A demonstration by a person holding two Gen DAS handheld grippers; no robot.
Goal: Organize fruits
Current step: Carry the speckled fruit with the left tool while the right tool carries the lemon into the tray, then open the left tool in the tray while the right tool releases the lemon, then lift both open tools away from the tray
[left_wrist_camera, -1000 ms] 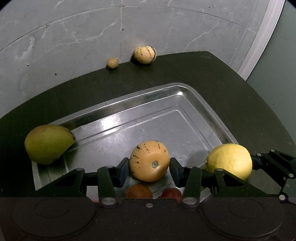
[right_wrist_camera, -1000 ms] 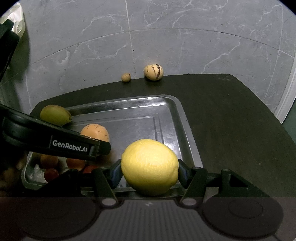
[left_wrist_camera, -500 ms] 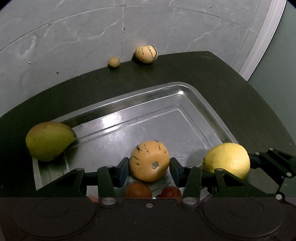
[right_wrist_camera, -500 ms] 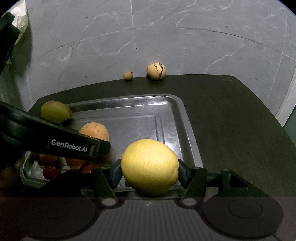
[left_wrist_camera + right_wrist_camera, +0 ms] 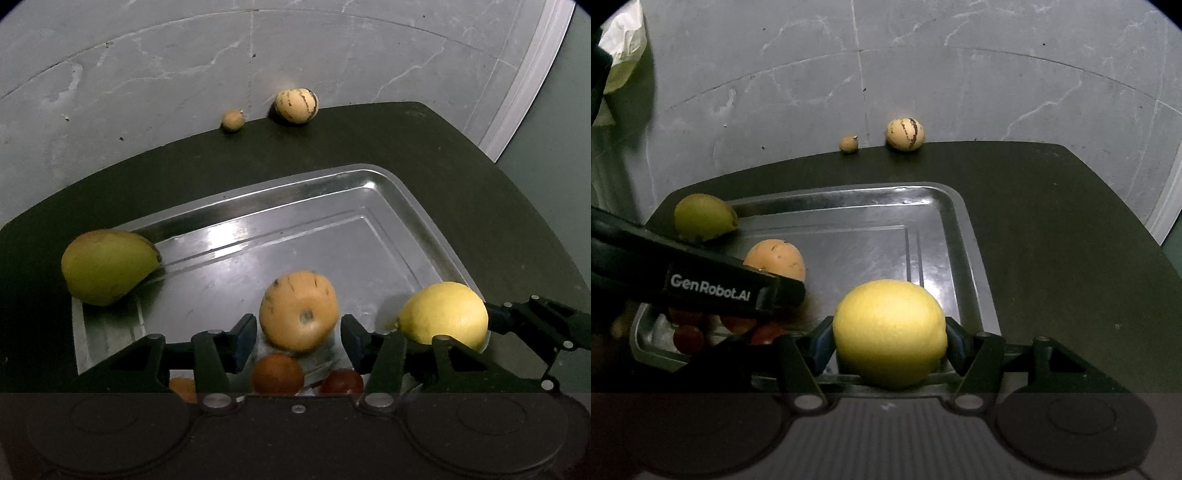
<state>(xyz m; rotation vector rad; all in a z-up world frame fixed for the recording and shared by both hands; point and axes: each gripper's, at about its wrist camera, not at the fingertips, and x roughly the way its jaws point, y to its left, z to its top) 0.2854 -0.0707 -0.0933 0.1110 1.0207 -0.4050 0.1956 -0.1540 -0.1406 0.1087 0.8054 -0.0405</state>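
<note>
Now the right claw (image 5: 890, 341) grips a lemon (image 5: 890, 332) over the tray's (image 5: 964, 236) near edge. Left claw (image 5: 298, 332) is parted around an orange melon (image 5: 298, 310) on the tray, pads seemingly just clear of it, though blur hampers judging. A pear (image 5: 107, 266) sits on the tray's left rim; two fruits lie at the worktop's (image 5: 480, 192) far edge.

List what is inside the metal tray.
The tray holds an orange speckled fruit, small reddish fruits and a green pear at its corner. The left gripper hides the near end.
</note>
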